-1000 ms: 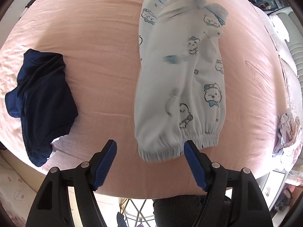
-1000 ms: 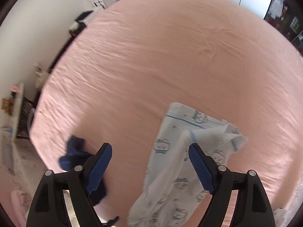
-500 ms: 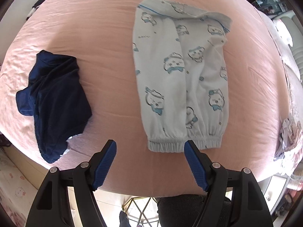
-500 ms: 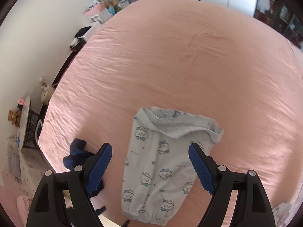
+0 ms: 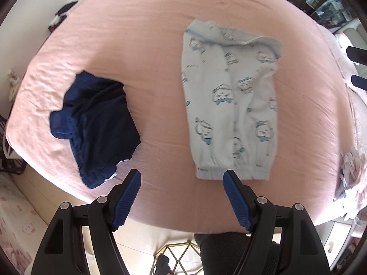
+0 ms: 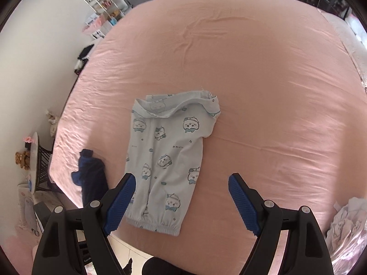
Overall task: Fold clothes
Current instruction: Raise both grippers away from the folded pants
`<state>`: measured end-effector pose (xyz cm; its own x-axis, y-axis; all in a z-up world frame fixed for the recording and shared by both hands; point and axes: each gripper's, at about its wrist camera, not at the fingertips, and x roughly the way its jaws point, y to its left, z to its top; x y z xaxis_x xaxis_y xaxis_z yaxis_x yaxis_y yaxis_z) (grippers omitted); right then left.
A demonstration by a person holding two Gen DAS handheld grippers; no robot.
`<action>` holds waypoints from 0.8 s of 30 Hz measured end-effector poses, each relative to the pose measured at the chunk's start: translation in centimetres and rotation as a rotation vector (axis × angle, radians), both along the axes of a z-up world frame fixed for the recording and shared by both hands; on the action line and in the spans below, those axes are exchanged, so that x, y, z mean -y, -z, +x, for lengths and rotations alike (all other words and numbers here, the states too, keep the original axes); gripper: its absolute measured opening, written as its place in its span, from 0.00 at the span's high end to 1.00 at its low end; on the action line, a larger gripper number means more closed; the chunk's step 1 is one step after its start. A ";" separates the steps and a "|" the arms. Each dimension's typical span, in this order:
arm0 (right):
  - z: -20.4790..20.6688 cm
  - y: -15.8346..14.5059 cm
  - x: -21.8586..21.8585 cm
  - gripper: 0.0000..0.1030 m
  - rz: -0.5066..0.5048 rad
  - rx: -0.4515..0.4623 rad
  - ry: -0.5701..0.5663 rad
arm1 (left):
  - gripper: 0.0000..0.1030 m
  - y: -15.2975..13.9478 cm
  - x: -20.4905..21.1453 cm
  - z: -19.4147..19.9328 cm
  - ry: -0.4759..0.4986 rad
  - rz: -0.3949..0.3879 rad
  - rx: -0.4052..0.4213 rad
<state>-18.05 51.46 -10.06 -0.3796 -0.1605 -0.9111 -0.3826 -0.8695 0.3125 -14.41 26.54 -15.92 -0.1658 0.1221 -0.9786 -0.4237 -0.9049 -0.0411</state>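
Pale blue cartoon-print trousers (image 5: 231, 100) (image 6: 167, 160) lie flat on the pink bed, legs stacked, elastic cuffs toward the near edge and waistband far. The waistband is rumpled and partly turned over. A crumpled navy garment (image 5: 96, 123) (image 6: 91, 174) lies to their left near the bed's edge. My left gripper (image 5: 182, 176) hovers open above the near edge, just short of the cuffs, holding nothing. My right gripper (image 6: 181, 181) is open too, raised above the trousers' lower half and empty. Its dark fingertips (image 5: 357, 55) show at the left wrist view's right border.
The pink sheet (image 6: 252, 73) spreads wide beyond and to the right of the trousers. A bundle of pale printed cloth (image 5: 351, 174) (image 6: 344, 224) sits at the bed's right near corner. Shelves and a small side table (image 6: 34, 151) stand along the left wall.
The trousers, hanging and blurred a second ago, now lie spread on the bed. Both grippers have pulled back and up; the left view has shifted left, toward the navy garment.
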 end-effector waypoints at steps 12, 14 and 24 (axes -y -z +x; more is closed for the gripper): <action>11.7 -10.9 7.8 0.20 0.110 -0.211 -0.080 | 0.29 -10.5 2.7 6.4 0.077 0.078 -0.242; 13.8 -12.7 9.3 0.20 0.131 -0.249 -0.096 | 0.29 -12.0 3.8 8.2 0.063 0.099 -0.277; 22.0 -16.8 14.8 0.20 0.302 -0.453 -0.161 | 0.29 -14.2 6.9 12.2 0.098 0.125 -0.450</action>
<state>3.91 36.67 6.76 -0.7357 -0.0064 -0.6773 -0.1229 -0.9821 0.1428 -2.17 19.63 -1.74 -0.5515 0.2703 -0.7892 -0.5073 -0.8597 0.0601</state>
